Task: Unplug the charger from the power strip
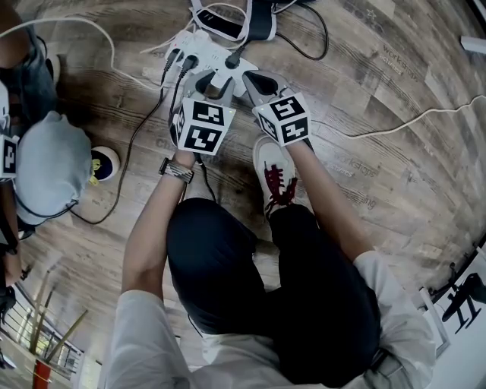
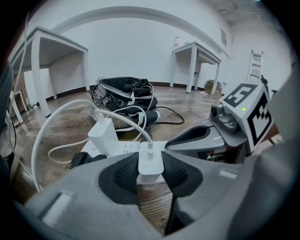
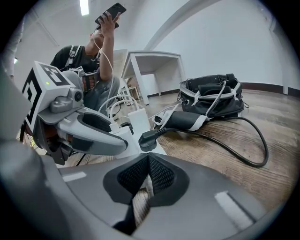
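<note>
The small white charger (image 2: pixel 151 159) is squeezed between the pads of the left gripper (image 2: pixel 151 172), ready to be pulled out. It is plugged into the white power strip (image 2: pixel 123 150) on the wood floor (image 2: pixel 187 115). The right gripper (image 3: pixel 147 164) is closed on nothing. It seems to be pressed on the strip's near end to hold it down. A black bag (image 2: pixel 126 89) is seen farther off.

Bright, even light; ceiling strip lamp (image 3: pixel 84 6) glaring. Soft shadows. Heavy fisheye bending, dark vignetted corners, blurred foreground.
</note>
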